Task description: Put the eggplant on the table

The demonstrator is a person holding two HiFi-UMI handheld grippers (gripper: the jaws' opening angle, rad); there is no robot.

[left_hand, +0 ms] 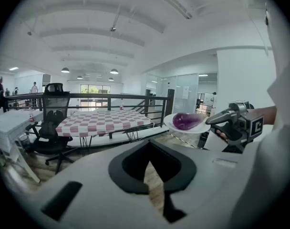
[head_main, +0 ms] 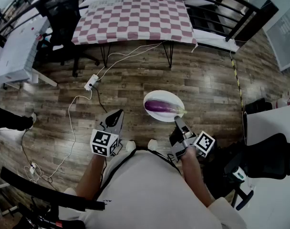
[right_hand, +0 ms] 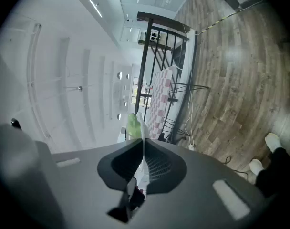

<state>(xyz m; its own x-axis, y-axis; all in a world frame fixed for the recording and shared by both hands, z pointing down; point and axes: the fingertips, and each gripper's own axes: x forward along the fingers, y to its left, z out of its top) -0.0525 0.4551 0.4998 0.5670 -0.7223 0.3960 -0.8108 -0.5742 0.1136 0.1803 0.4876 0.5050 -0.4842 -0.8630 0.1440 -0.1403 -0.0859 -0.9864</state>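
A purple eggplant point(head_main: 161, 107) with a green stem lies on a white plate point(head_main: 157, 97) held in the air above the wood floor. My right gripper point(head_main: 179, 119) is shut on the plate's near rim. The right gripper view has the plate point(right_hand: 142, 147) edge-on between the jaws of that gripper point(right_hand: 141, 161), with the eggplant's green stem point(right_hand: 132, 126) above it. My left gripper point(head_main: 115, 114) is shut and holds nothing, left of the plate. Its own view shows the eggplant point(left_hand: 185, 120), the plate point(left_hand: 183, 130) and the right gripper point(left_hand: 216, 119). The checkered table point(head_main: 135, 18) stands ahead.
A black office chair point(head_main: 64, 13) stands left of the checkered table, by a white desk point(head_main: 14, 46). A power strip point(head_main: 91, 82) and white cables lie on the floor. A black railing runs behind the table. Another black chair point(head_main: 274, 151) is at my right.
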